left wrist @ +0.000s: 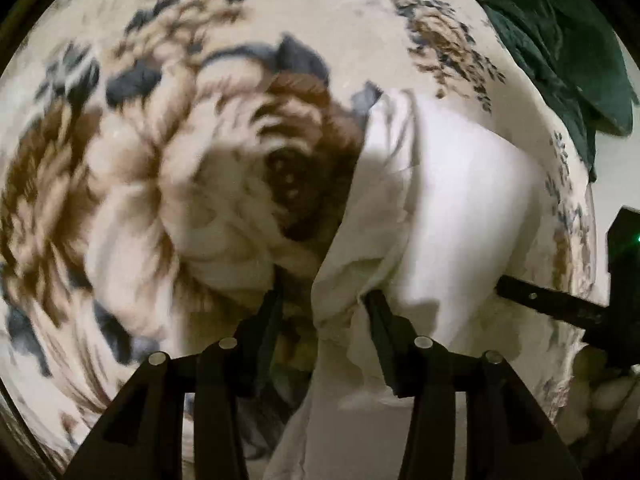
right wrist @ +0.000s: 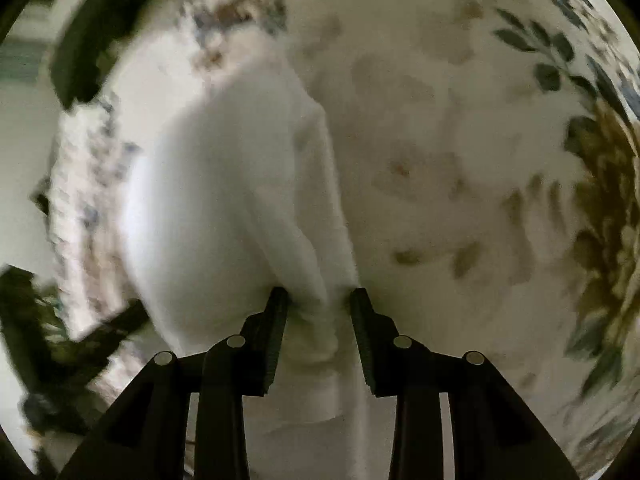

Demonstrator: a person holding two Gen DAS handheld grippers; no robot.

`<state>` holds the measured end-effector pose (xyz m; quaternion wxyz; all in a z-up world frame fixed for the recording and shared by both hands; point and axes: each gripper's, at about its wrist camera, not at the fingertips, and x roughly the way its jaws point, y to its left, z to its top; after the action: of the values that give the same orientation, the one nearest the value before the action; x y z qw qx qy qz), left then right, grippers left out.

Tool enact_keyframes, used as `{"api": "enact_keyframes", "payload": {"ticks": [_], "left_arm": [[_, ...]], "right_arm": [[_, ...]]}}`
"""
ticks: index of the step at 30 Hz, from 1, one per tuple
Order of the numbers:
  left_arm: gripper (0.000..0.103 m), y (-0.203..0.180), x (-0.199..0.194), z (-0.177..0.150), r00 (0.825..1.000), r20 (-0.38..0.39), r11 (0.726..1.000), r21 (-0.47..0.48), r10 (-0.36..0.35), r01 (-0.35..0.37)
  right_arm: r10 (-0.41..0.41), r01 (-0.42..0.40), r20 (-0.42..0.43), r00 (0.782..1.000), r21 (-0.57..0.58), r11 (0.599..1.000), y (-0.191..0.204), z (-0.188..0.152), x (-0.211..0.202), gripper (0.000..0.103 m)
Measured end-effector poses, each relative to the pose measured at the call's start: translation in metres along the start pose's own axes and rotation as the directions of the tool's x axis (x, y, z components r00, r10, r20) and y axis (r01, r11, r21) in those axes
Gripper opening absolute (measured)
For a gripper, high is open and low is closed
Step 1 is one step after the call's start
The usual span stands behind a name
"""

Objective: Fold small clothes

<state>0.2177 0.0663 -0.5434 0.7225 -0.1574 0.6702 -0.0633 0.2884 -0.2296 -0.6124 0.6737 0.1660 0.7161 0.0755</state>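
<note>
Two tongs point steeply down over a flower-printed bedsheet [left wrist: 168, 184] with a white garment [left wrist: 460, 208] lying on it. Left tongs [left wrist: 324, 304]: jaws stand apart; only the garment's edge drapes against the right-hand jaw, the gap is mostly over bare sheet, so no grip. Right tongs [right wrist: 318, 300]: jaws partly apart with a bunched fold of the garment between them; cloth fills the gap, but blur hides whether the pads actually press, so cannot tell if clamped. Garment extends ahead of both tongs, between them; dark green cloth [left wrist: 560, 48] lies well beyond, far right of the left tongs. Risks, as judged: closing the left tongs here could catch the bedsheet, or miss the garment; a loose right hold could drop the bunched fold on lifting, leaving a crooked, wrinkled fold.
</note>
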Motion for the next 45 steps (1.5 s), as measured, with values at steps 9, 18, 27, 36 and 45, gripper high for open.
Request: {"api": "enact_keyframes", "payload": {"ticks": [9,18,27,36,45], "left_arm": [[0.069,0.030,-0.071,-0.074,0.986,-0.011,0.983,-0.074,-0.169,0.168],[0.069,0.063,-0.033,-0.163,0.981,-0.164,0.983,-0.170,-0.102,0.074],[0.067,0.046,-0.010,-0.178,0.990,-0.136,0.998,-0.064,-0.026,0.017],[0.003,0.050,-0.043,-0.177,0.993,-0.030,0.990,-0.093,-0.110,0.107],[0.003,0.052,-0.089,-0.150,0.951,0.025,0.915,-0.265,-0.309,0.305]], "right_arm": [[0.152,-0.149,-0.055,0.987,0.061,0.987,-0.023,-0.072,-0.062,0.047],[0.205,-0.170,-0.210,0.956,0.175,0.970,-0.058,-0.202,-0.023,0.048],[0.227,-0.186,-0.163,0.960,0.232,0.955,-0.044,-0.228,0.017,0.048],[0.338,-0.297,-0.122,0.933,0.268,0.916,-0.035,-0.225,0.031,0.010],[0.433,-0.405,-0.085,0.897,0.232,0.885,-0.013,-0.213,-0.020,0.008]]}}
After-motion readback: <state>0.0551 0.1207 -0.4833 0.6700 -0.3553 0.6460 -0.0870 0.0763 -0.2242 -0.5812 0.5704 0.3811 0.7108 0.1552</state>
